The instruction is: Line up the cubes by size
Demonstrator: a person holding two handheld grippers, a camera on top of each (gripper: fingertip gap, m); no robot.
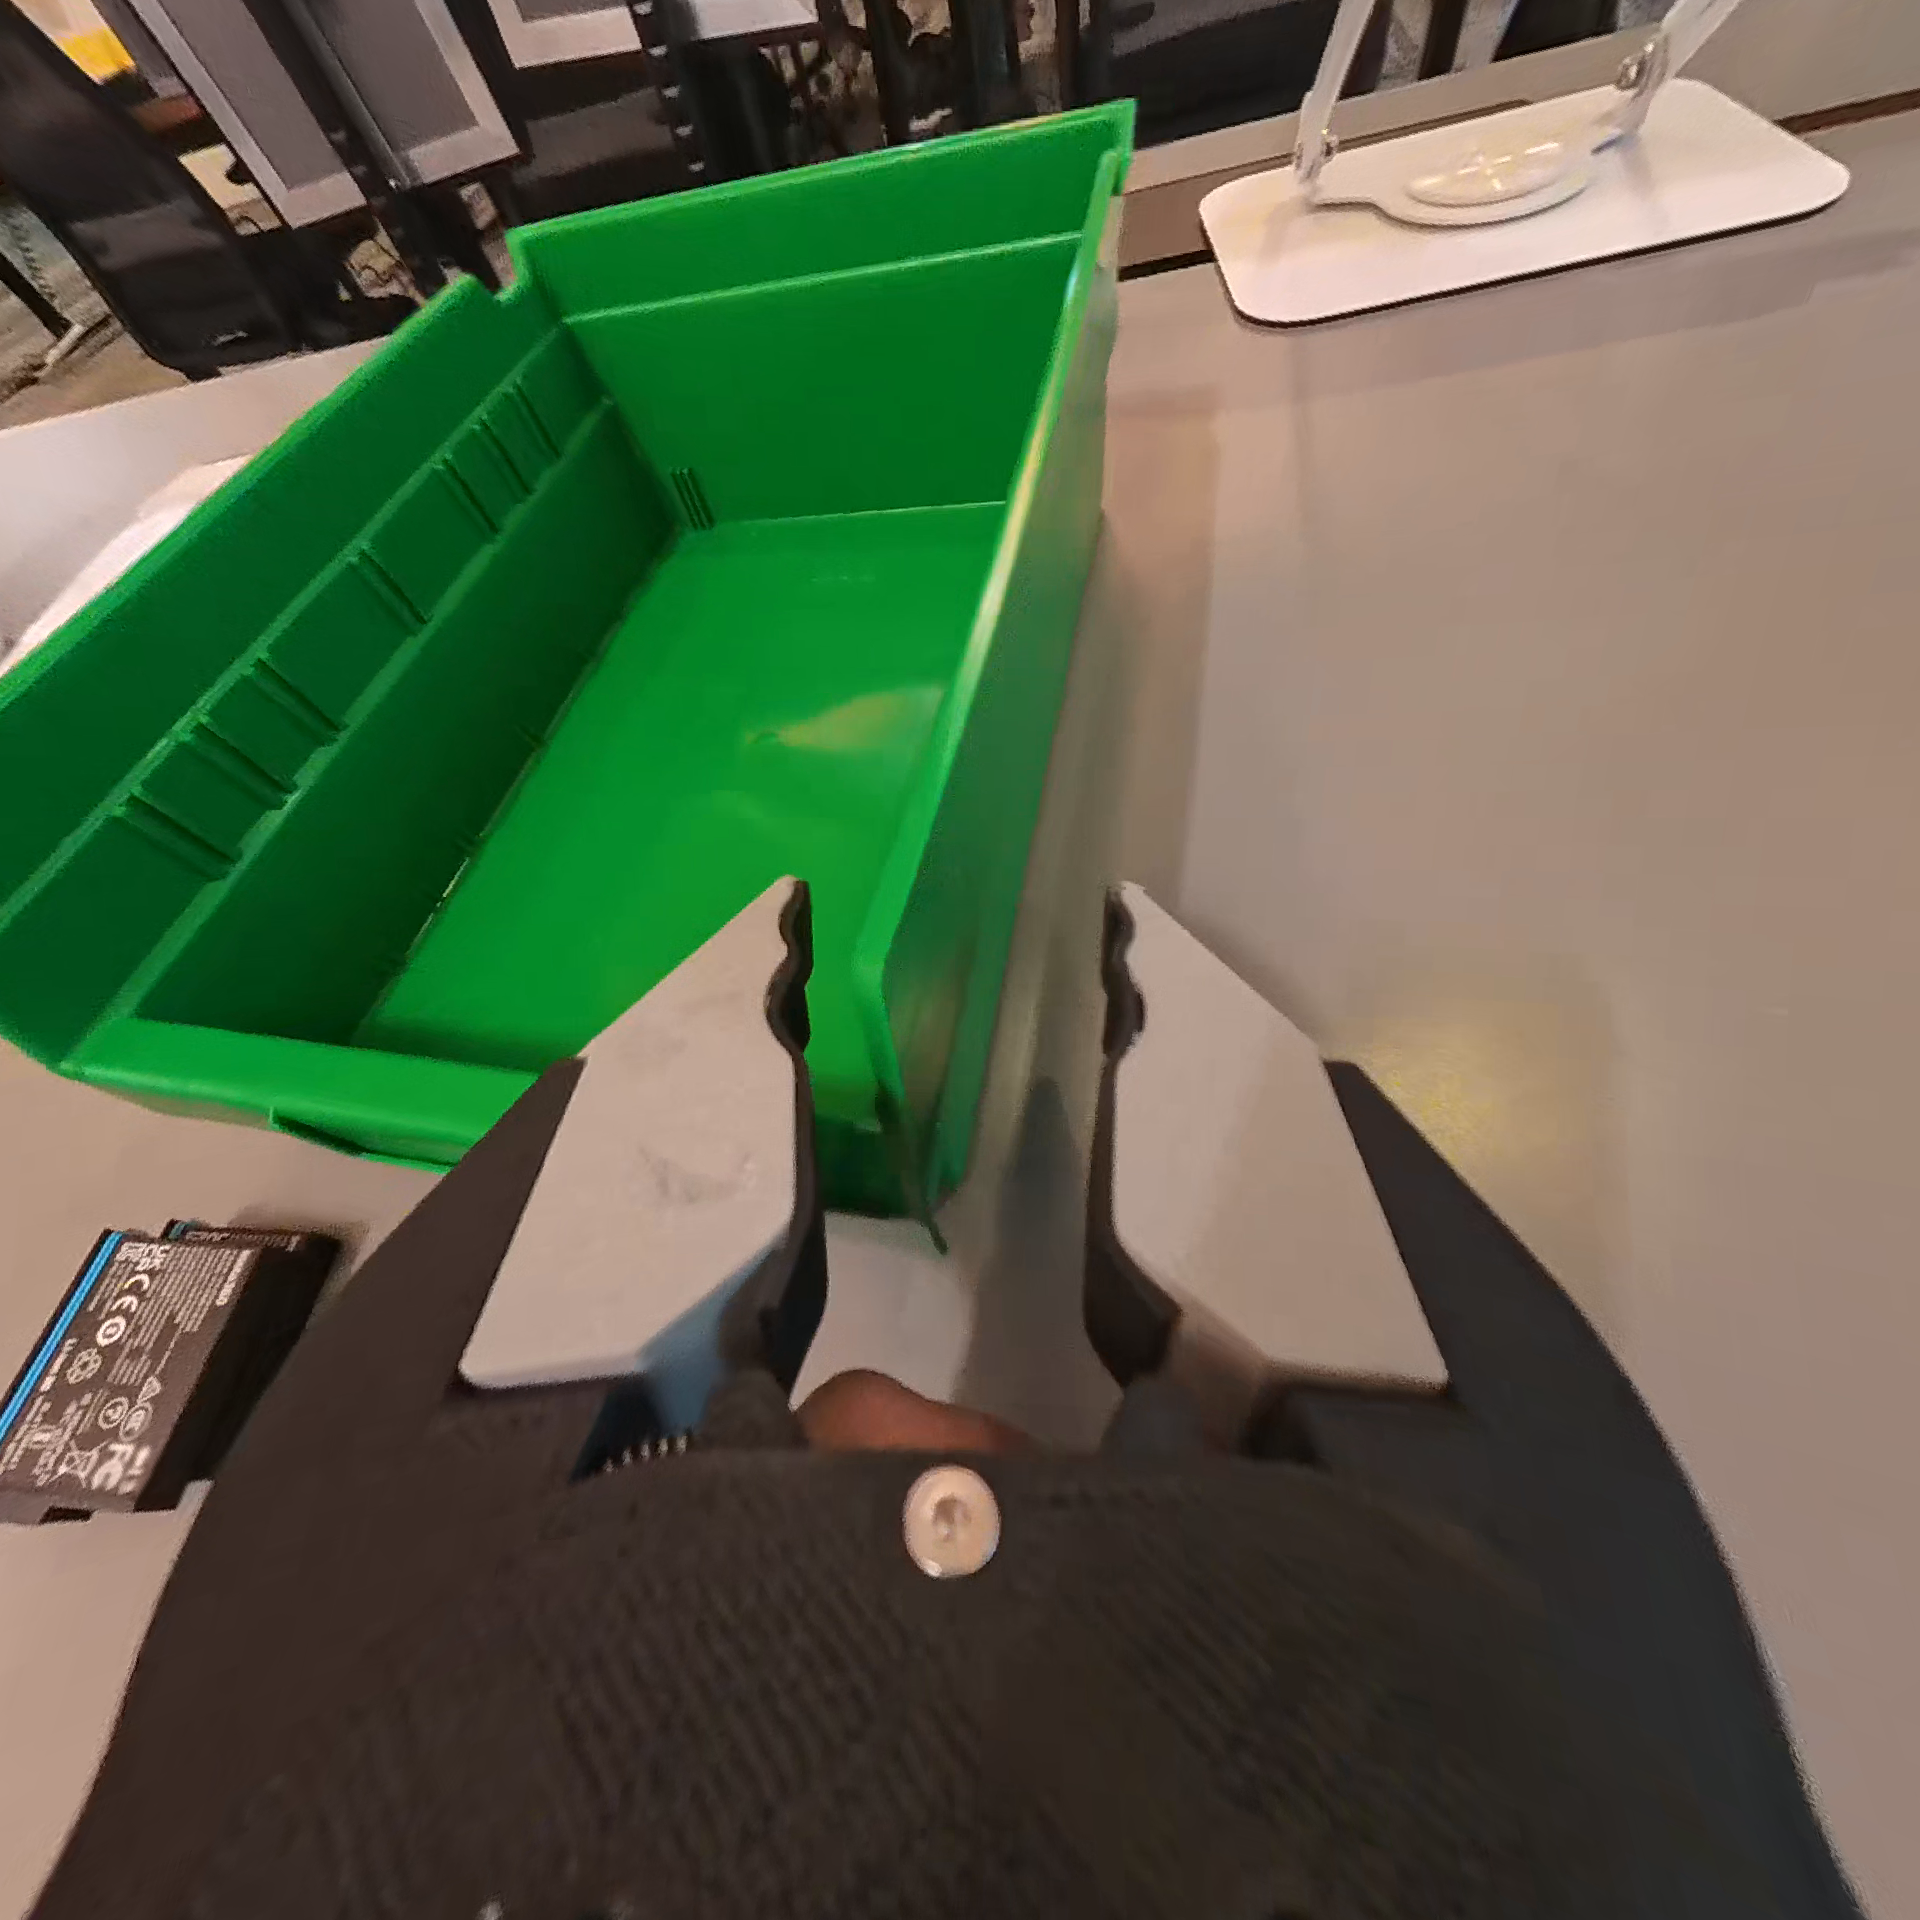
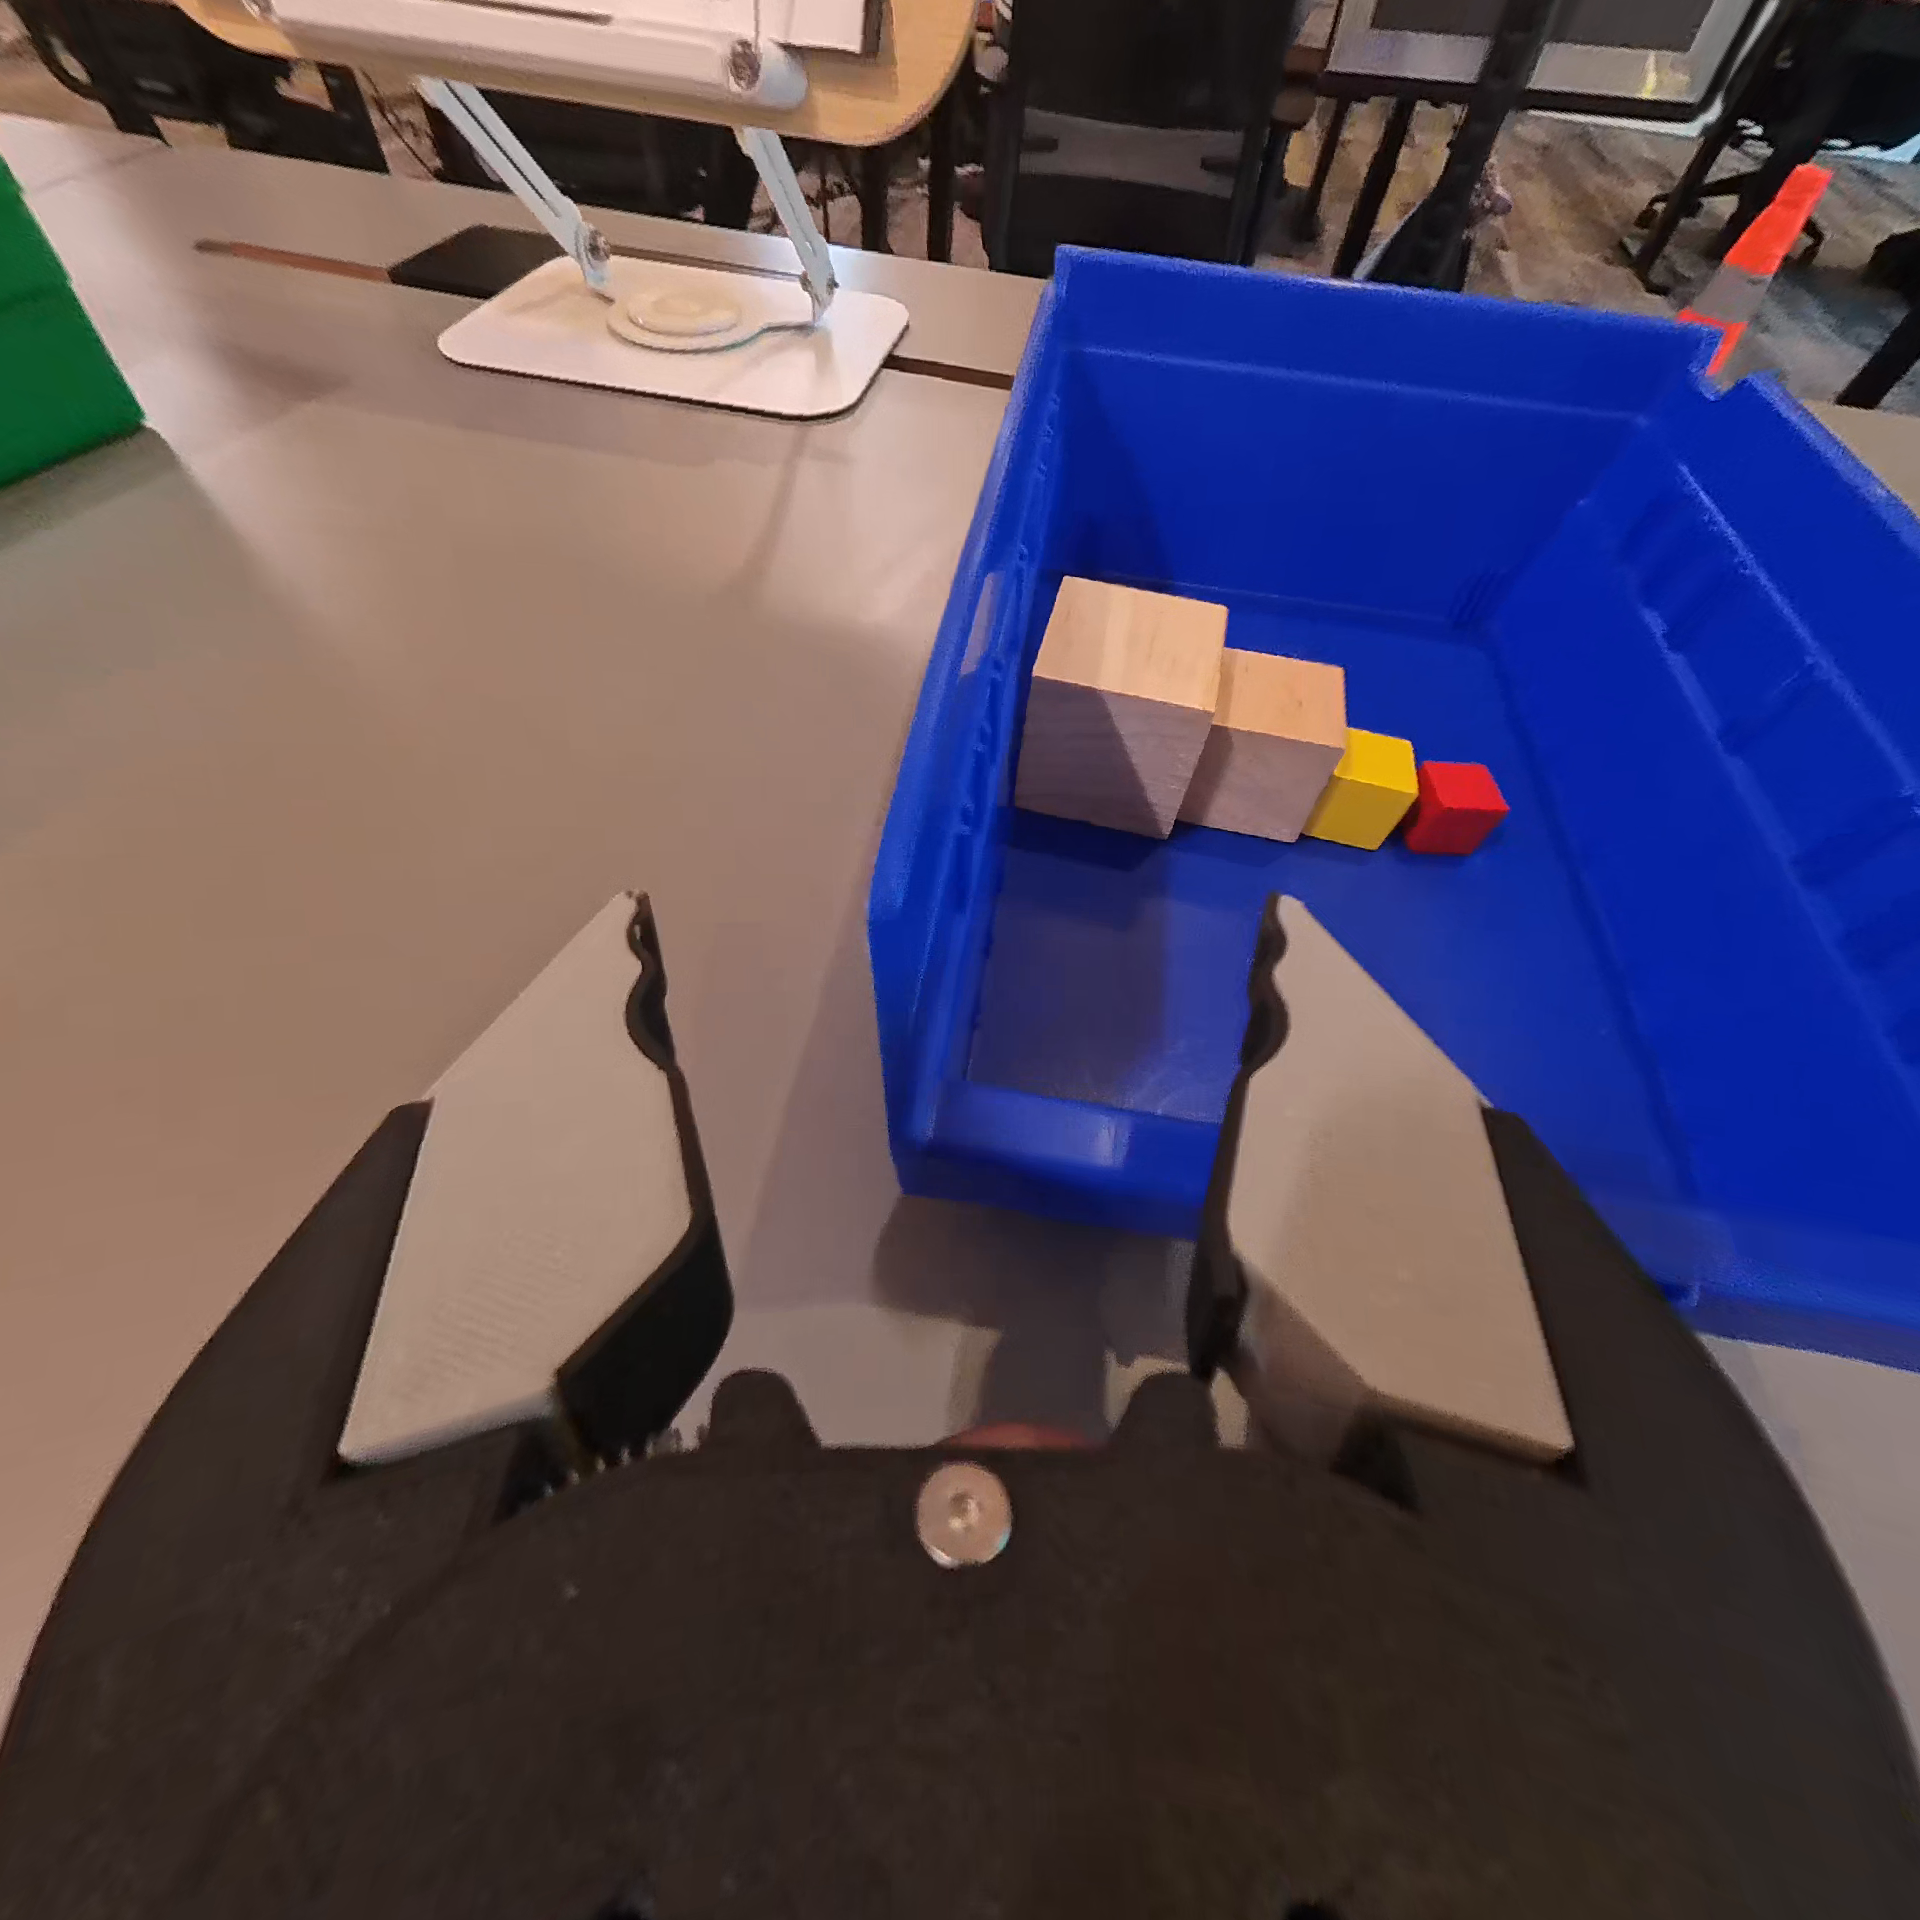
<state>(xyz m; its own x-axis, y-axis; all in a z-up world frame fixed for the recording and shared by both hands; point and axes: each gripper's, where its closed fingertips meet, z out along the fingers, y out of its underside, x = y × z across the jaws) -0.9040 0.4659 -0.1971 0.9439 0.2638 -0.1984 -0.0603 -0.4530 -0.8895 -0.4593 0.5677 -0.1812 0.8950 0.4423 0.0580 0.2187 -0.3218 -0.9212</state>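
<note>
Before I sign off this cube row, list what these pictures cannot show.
- Right wrist view: the near right corner of the blue plastic bin is hidden behind the right gripper.
- Right wrist view: whether the small red cube touches the small yellow cube cannot be told.
- Left wrist view: the black labelled box is cut off by the edge.

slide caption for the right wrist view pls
Open right gripper before blue plastic bin holding four size-ordered cubes.

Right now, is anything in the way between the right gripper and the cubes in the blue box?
Yes, a little. The blue bin's near front wall sits between the open right gripper and the row of cubes. Going over the wall, nothing else visible blocks it.
</note>
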